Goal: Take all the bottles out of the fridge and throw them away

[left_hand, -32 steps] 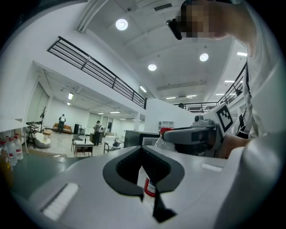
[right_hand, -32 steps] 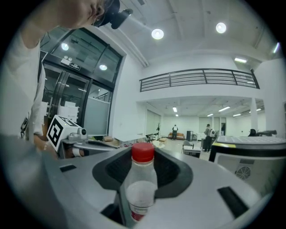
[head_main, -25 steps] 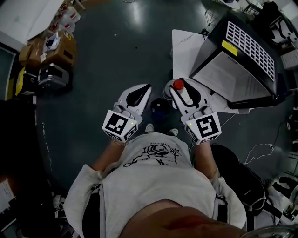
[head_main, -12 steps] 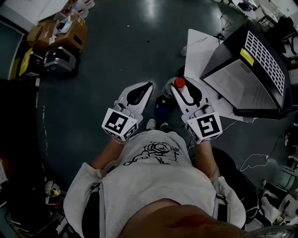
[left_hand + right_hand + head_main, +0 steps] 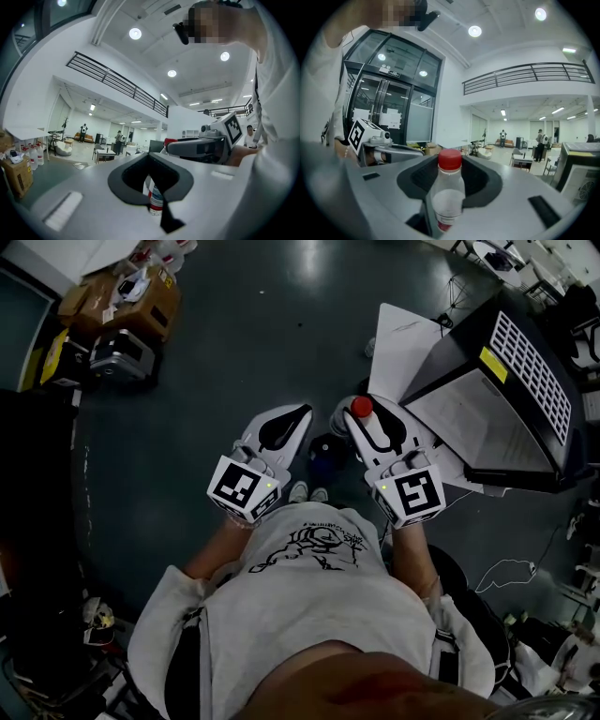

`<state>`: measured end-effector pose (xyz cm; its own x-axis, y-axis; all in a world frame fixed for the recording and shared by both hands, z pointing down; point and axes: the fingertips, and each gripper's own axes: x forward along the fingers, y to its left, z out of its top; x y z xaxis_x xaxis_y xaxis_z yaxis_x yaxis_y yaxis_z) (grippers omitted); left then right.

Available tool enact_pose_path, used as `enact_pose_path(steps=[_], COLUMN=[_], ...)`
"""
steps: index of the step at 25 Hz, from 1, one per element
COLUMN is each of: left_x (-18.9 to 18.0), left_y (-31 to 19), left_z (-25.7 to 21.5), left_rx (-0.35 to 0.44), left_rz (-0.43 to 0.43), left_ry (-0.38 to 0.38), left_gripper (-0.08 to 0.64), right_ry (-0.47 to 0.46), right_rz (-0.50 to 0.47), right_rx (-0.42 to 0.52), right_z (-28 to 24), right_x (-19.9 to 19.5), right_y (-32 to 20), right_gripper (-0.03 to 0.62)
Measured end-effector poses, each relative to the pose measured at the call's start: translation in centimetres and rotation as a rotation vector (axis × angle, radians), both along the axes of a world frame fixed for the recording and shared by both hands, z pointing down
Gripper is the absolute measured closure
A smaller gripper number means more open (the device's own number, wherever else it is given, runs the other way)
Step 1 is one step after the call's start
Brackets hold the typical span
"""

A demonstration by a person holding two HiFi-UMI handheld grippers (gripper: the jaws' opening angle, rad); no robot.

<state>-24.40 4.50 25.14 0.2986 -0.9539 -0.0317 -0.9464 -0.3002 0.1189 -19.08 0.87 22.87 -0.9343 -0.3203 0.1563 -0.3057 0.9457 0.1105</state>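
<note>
Head view is dim, underexposed. The dark floor shows a pale glare spot at the far end, top centre, and the corners go almost black. Both gripper views are bright, lit from above by round ceiling lights w/ small halos. Shadows there are weak, diffuse. Strong fisheye: black ring at the edges, railing lines bend. Near bottle looks a bit soft; far hall is sharper.
</note>
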Motion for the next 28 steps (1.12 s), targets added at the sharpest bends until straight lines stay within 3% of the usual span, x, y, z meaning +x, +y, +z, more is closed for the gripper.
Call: enact_pose_path(steps=[10,28], left_x=[1.5,4.3], left_y=[-1.6,-2.5], left_z=[0.9,6.8], left_rx=[-0.022,-0.139], left_rz=[0.025,0.073], left_ry=[-0.003,-0.015], left_gripper=[0.551,0.551], right_ry=[0.008,0.062], right_rz=[0.015,0.047], right_rx=[-0.009,-0.064], right_z=[0.8,7.5], right_x=[1.1,2.9], right_y=[-1.2,-1.3], right_gripper=[0.437,0.437])
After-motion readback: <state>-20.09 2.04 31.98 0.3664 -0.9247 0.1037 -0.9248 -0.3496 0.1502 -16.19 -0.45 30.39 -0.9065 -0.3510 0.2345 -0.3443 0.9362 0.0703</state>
